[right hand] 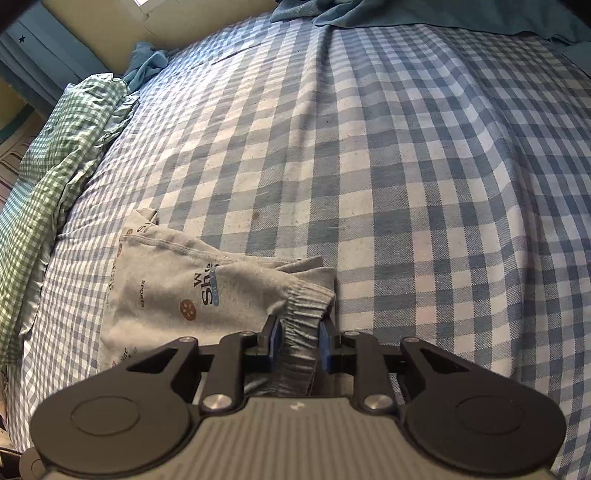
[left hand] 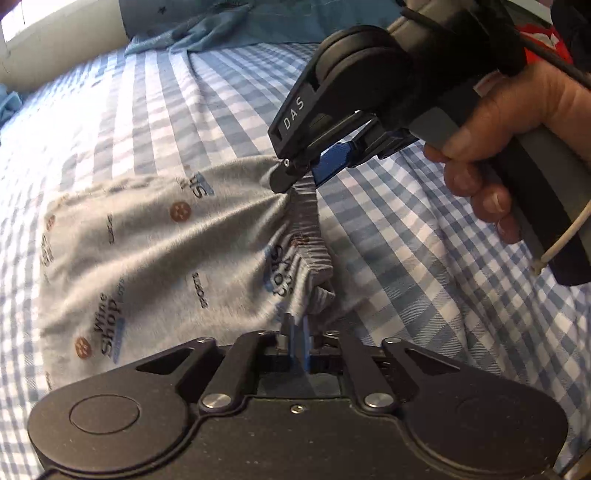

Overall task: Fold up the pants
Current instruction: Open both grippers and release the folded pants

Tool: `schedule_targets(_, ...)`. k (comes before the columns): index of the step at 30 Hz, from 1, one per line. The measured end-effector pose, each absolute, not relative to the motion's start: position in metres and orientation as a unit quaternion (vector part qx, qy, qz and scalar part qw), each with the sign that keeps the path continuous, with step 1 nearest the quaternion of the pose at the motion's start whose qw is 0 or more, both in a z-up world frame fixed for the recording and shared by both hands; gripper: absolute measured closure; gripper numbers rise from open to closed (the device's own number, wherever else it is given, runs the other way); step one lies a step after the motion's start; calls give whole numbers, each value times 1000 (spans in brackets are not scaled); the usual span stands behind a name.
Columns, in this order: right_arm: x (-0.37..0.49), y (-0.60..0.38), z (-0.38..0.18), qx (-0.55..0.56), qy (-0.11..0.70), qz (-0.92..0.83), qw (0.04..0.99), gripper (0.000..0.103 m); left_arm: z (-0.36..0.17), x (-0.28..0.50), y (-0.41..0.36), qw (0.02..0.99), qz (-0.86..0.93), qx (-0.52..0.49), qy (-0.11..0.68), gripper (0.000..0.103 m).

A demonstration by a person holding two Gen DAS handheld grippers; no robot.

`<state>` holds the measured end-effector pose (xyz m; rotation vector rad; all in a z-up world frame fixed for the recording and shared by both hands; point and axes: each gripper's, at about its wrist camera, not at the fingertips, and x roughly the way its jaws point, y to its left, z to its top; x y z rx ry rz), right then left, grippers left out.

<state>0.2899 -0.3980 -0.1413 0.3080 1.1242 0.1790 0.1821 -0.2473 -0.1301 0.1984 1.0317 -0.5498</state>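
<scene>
Grey printed pants (left hand: 147, 258) lie folded on the blue checked bed sheet (left hand: 424, 266), with the elastic waistband (left hand: 308, 221) stretched between both grippers. In the left wrist view my left gripper (left hand: 298, 326) sits at the near end of the waistband, its blue pads nearly together with a pinch of grey fabric between them. My right gripper (left hand: 295, 175), held by a hand (left hand: 498, 147), bites the far end of the waistband. In the right wrist view my right gripper (right hand: 300, 341) is shut on the bunched waistband (right hand: 299, 325), and the pants (right hand: 166, 295) spread to its left.
A crumpled teal blanket (right hand: 369, 14) lies along the far edge of the bed sheet (right hand: 369, 147). A green checked cloth (right hand: 55, 166) is heaped at the bed's left side. A pale wall stands behind it.
</scene>
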Motion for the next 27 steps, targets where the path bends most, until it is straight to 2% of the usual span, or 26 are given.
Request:
schedule_targets(2, 286, -399, -141, 145, 532, 76, 831, 63, -129, 178, -240, 831, -250, 82, 490, 72)
schedule_targets(4, 281, -398, -139, 144, 531, 67, 832, 57, -127, 174, -228, 835, -233, 71, 494, 59)
schedule_targets(5, 277, -399, -138, 143, 531, 63, 833, 49, -125, 173, -220, 837, -223, 61, 495, 52)
schedule_targets(8, 264, -397, -136, 135, 528, 51, 837, 32, -120, 170, -192, 844, -181, 31, 503, 37)
schedule_targets(9, 260, -395, -135, 134, 528, 48, 837, 29, -118, 170, -182, 847, -163, 23, 506, 33)
schedule_targets(11, 254, -388, -135, 134, 528, 45, 837, 19, -115, 171, -163, 852, -119, 11, 509, 16)
schedule_targets(13, 250, -379, -137, 130, 529, 44, 837, 13, -114, 176, -142, 858, -67, -1, 510, 10)
schedule_targets(19, 243, -348, -145, 92, 540, 27, 836, 8, -120, 203, -92, 856, 26, -37, 516, 6)
schedule_targets(27, 234, -353, -164, 54, 567, -40, 821, 6, -139, 231, -86, 833, 49, -19, 550, 6)
